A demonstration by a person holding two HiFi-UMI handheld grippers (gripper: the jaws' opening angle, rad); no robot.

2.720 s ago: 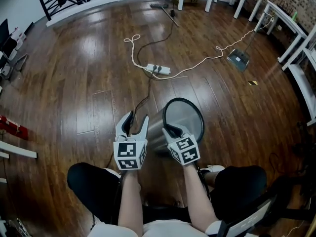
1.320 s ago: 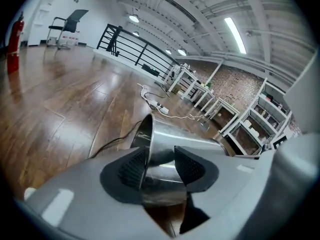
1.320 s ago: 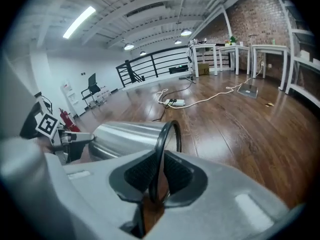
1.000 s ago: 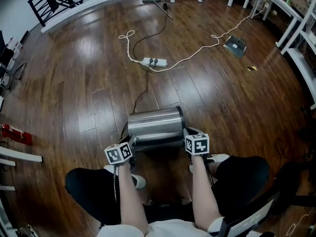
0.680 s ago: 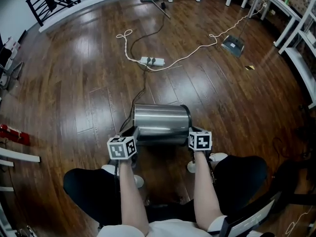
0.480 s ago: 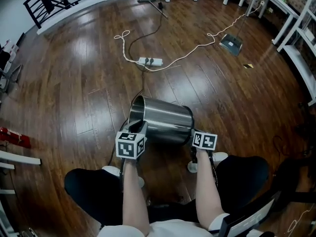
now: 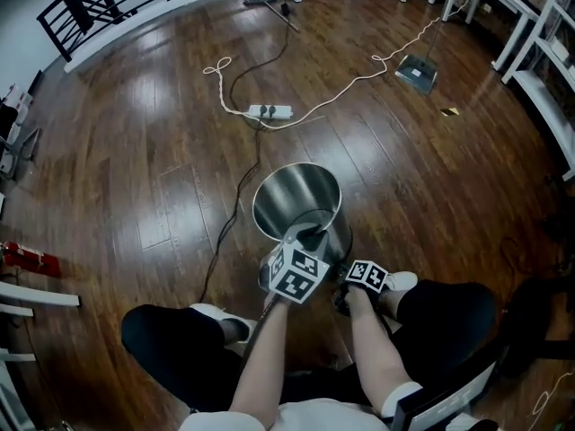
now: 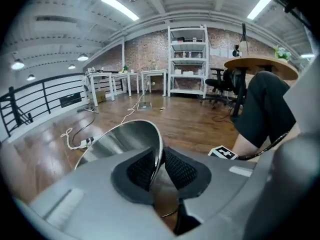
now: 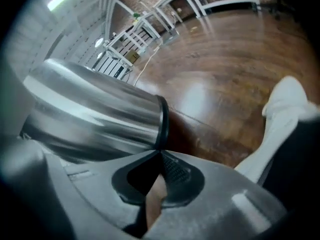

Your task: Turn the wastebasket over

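The steel wastebasket (image 7: 301, 206) stands nearly upright on the wooden floor with its open mouth facing up, just in front of my knees. My left gripper (image 7: 304, 234) is shut on the near rim; in the left gripper view the thin rim (image 8: 159, 149) runs between the two pads, which have closed onto it within the last second. My right gripper (image 7: 352, 268) sits low at the basket's right side. In the right gripper view its jaws (image 9: 160, 156) are shut, with their tips at the black base ring (image 9: 163, 119) of the basket (image 9: 95, 114).
A white power strip (image 7: 269, 111) with cables lies on the floor beyond the basket, and a dustpan (image 7: 416, 72) lies far right. My shoe (image 7: 395, 282) and legs are close under the grippers. White table legs stand at the right, and a black railing (image 7: 108, 7) at the far left.
The basket has swung from lying on its side to standing mouth up. My left gripper rose and moved right with the rim, while my right gripper sank toward the base.
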